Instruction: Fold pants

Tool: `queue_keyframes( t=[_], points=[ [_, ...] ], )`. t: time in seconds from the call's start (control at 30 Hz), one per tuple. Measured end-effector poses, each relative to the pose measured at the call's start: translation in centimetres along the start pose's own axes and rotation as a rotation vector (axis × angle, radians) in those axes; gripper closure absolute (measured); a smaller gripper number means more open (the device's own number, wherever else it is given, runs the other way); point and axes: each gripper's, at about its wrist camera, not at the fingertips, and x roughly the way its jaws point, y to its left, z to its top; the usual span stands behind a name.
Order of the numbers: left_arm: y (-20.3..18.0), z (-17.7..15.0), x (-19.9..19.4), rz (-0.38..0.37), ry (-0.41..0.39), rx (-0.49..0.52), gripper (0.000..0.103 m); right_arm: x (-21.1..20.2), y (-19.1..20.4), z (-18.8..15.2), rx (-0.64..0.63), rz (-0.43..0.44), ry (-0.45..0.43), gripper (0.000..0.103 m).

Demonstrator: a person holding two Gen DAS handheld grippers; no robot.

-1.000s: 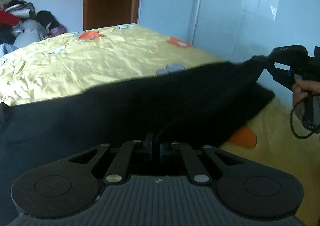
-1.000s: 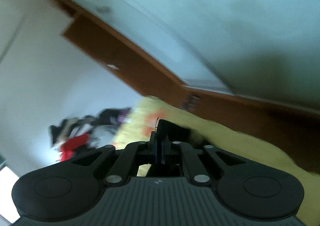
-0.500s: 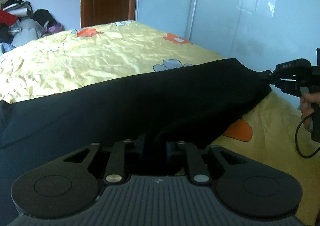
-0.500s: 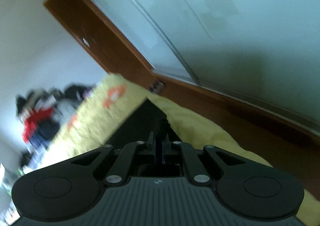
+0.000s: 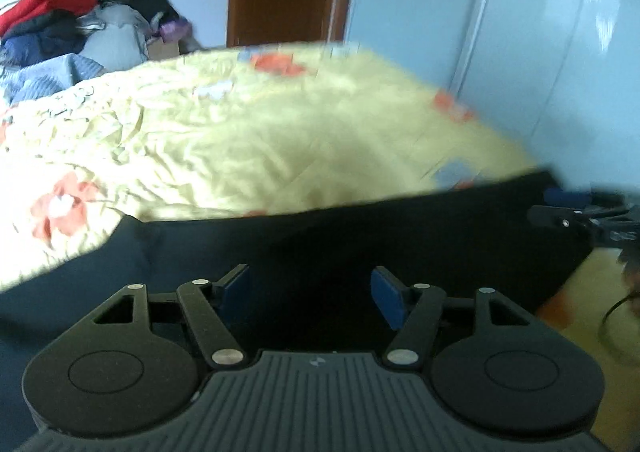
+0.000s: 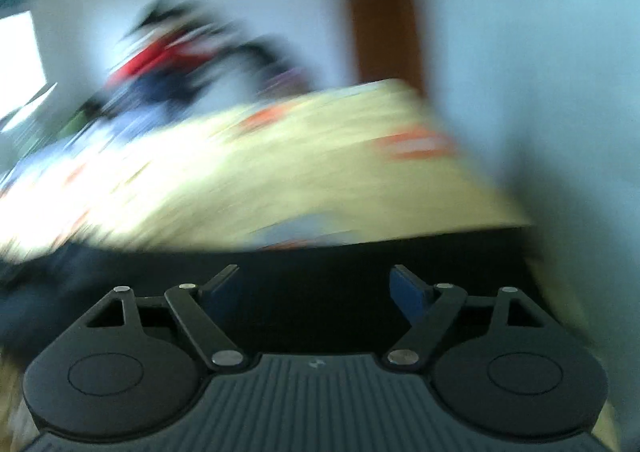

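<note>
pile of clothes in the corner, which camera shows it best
The left wrist view: the pile of clothes sits fairly sharp at upper left, with red, dark and grey garments distinguishable. The right wrist view shows the same pile only as motion-smeared red and dark streaks.

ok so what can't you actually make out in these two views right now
- Near part of the black pants: hidden below the left gripper body in the left wrist view.
- Right gripper view: motion blur smears the bed cover and the clothes pile; no item can be told apart.
- Right gripper as seen from the left wrist: cut off by the right edge, blurred.
- How many layers the pants lie in: too dark to tell.
</note>
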Motion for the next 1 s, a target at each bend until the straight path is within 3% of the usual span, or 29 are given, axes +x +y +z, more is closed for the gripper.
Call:
queue_keyframes(
  t=[0.07, 0.13, 0.17, 0.23, 0.27, 0.33, 0.37, 0.43, 0.57, 0.63, 0.7, 0.73, 0.87, 0.93, 1.0],
  points=[
    [0.5, 0.3, 2.1, 0.052, 0.049, 0.037, 0.035, 2.9, 2.5, 0.7, -0.091, 0.069, 0.089, 0.022],
    [1.4, 0.4, 3.9, 0.086, 0.081, 0.037, 0.036, 5.9, 4.5, 0.9, -0.180, 0.077, 0.172, 0.022],
    [2.0, 0.7, 4.8, 0.110, 0.085, 0.015, 0.035, 7.2, 5.0, 1.0, -0.214, 0.044, 0.198, 0.022],
    [3.5, 1.3, 5.4, 0.134, 0.037, -0.029, 0.032, 8.5, 4.8, 1.2, -0.242, 0.014, 0.187, 0.009],
    [3.9, 1.7, 5.7, 0.169, 0.018, -0.045, 0.032, 8.8, 4.1, 1.6, -0.220, -0.001, 0.178, 0.008],
    [4.3, 1.9, 5.1, 0.223, -0.006, -0.074, 0.036, 9.5, 3.4, 2.4, -0.173, -0.112, 0.151, 0.008],
    [4.4, 1.7, 4.1, 0.212, -0.024, -0.089, 0.036, 9.0, 3.2, 2.7, -0.147, -0.170, 0.132, 0.008],
    [4.0, 1.0, 2.2, 0.166, -0.037, -0.095, 0.032, 7.6, 3.1, 2.7, -0.116, -0.191, 0.102, 0.003],
    [2.0, -1.5, -0.6, 0.112, -0.055, -0.091, 0.023, 5.2, 3.0, 0.8, -0.104, -0.055, 0.116, 0.000],
    [0.5, -2.6, -0.8, 0.098, -0.056, -0.071, 0.021, 5.4, 2.8, -0.3, -0.108, -0.056, 0.162, 0.000],
    [-1.0, -3.4, -0.5, 0.131, -0.053, -0.009, 0.023, 6.0, 2.4, -1.4, -0.139, -0.130, 0.183, 0.000],
    [-1.6, -3.8, -0.6, 0.162, -0.063, 0.018, 0.023, 5.3, 2.1, -1.7, -0.123, -0.117, 0.169, 0.000],
    [-2.9, -5.8, -2.8, 0.206, -0.149, 0.061, 0.010, 1.9, 0.2, -2.7, -0.077, -0.154, 0.153, 0.000],
    [-3.4, -6.7, -2.4, 0.196, -0.132, 0.100, 0.010, 0.5, -1.5, -3.9, -0.038, -0.104, 0.166, 0.000],
    [-3.8, -7.1, -1.4, 0.220, -0.091, 0.134, 0.014, -0.9, -2.3, -4.8, -0.047, -0.114, 0.150, 0.000]
  ],
)
